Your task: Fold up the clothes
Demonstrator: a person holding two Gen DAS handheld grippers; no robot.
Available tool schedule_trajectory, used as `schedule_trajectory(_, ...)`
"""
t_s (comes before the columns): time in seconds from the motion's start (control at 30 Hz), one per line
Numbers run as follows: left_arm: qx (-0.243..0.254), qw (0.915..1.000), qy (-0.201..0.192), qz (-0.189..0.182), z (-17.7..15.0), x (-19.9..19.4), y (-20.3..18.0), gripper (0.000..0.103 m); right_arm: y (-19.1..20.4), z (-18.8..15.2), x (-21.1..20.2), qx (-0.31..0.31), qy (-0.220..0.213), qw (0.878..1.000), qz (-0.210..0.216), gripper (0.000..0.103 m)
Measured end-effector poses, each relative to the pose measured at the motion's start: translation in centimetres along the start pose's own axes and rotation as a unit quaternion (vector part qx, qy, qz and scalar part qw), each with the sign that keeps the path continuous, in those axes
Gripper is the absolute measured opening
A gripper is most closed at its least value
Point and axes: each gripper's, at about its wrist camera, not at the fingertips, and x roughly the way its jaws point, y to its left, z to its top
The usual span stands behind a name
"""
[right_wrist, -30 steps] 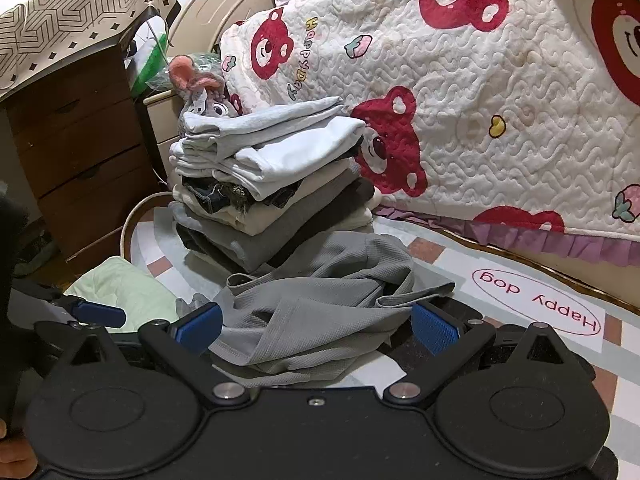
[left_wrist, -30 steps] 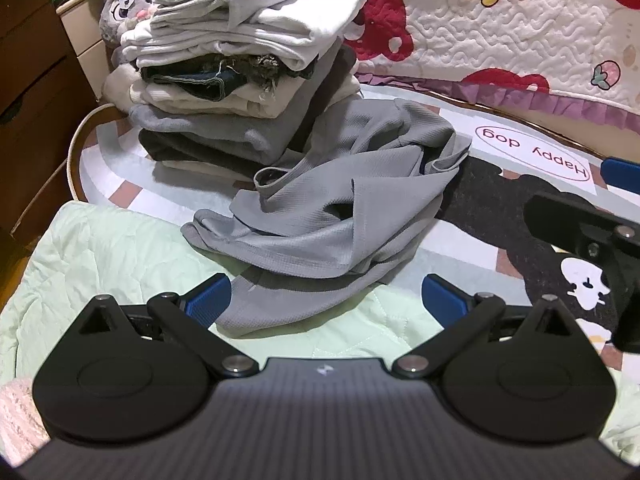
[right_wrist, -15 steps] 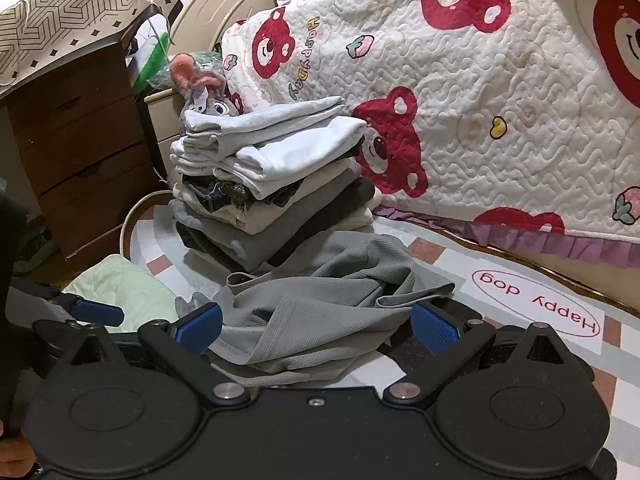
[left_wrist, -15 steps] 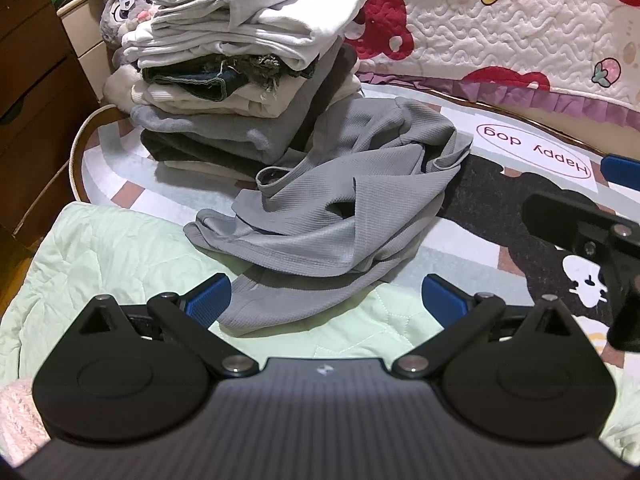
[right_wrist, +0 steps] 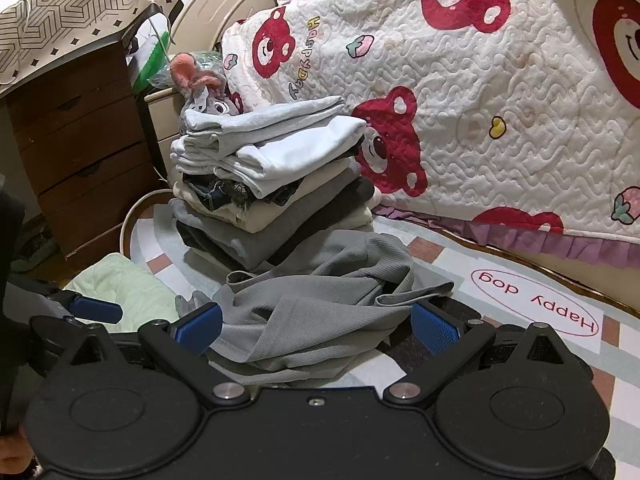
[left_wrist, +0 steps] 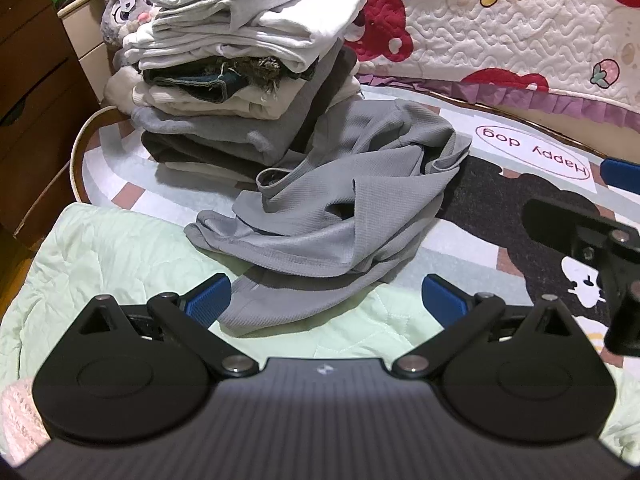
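Note:
A crumpled grey garment (left_wrist: 344, 216) lies on the rug in front of a tall stack of folded clothes (left_wrist: 244, 64). My left gripper (left_wrist: 326, 300) is open and empty, just short of the garment's near hem. My right gripper (right_wrist: 316, 326) is open and empty, close over the same grey garment (right_wrist: 316, 312), with the stack (right_wrist: 268, 176) behind it. The right gripper also shows at the right edge of the left wrist view (left_wrist: 592, 216).
A pale green quilt (left_wrist: 104, 256) lies under the garment's near edge. A bear-print bedspread (right_wrist: 480, 92) hangs behind. A wooden drawer unit (right_wrist: 76, 152) stands at the left. A plush toy (right_wrist: 204, 92) sits behind the stack. The rug (right_wrist: 536, 312) reads "Happy dog".
Both grippers have crept slightly toward the grey garment. Nothing was taken hold of.

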Motion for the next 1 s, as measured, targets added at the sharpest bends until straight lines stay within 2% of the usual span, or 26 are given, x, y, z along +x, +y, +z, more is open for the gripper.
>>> schedule_trajectory(1.0, 0.005, 0.9999, 0.012, 0.001, -0.51, 0.32, -0.2, 0.103, -0.32, -0.38, -0.04, 0.001, 0.005, 1.0, -0.005, 0.102)
